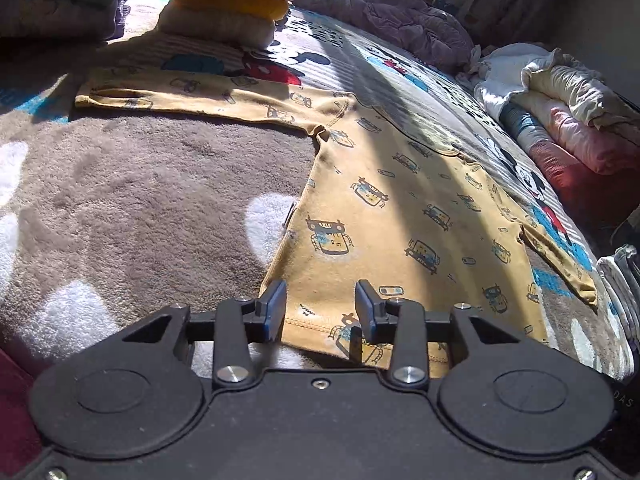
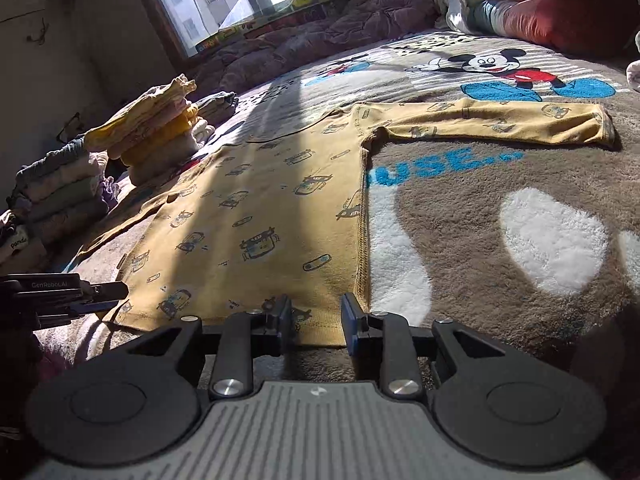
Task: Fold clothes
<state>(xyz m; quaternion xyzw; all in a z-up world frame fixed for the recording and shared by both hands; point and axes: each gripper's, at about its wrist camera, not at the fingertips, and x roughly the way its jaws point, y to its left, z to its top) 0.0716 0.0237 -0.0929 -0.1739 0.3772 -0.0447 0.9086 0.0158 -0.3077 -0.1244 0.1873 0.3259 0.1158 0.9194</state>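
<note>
- Yellow long-sleeved shirt (image 1: 384, 208) with robot print lies flat, sleeves spread, on Mickey Mouse blanket (image 2: 500, 216) covering the bed.
- Left claw (image 1: 320, 308): open, at the hem's left corner.
- Right claw (image 2: 315, 320): open, at the hem's right corner.
- Stacks of folded clothes (image 2: 156, 136) sit beyond the shirt.

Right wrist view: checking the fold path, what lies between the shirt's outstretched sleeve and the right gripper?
Only bare blanket, brown plush with white spots and blue lettering, lies between the sleeve and the right gripper; the right wrist view shows it.
</note>
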